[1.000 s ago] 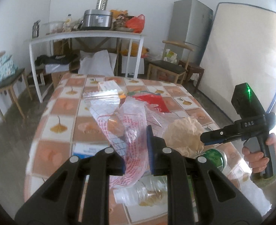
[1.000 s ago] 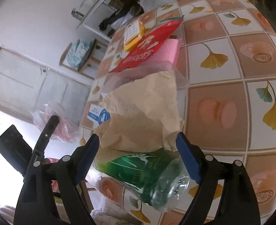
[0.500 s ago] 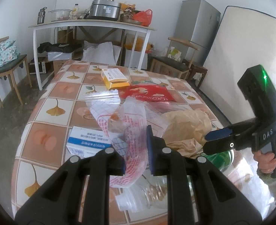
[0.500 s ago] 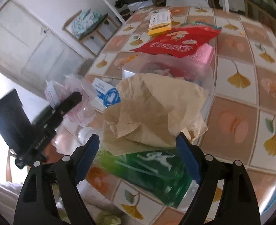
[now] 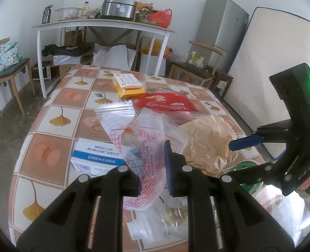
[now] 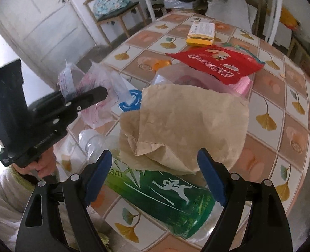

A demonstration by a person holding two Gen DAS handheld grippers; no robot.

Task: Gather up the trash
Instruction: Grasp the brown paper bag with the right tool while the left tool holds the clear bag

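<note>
Pinching a clear bag (image 5: 146,147), the left gripper (image 5: 153,176) holds it raised. The right gripper (image 6: 155,178) hangs spread wide, with a green bottle (image 6: 165,205) and brown paper (image 6: 186,121) just beyond its tips.

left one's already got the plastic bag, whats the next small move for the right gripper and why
Probably lower the right gripper and close on the crumpled brown paper: its jaws stand open and empty just over it, while the left gripper is shut on the clear printed bag.
</note>
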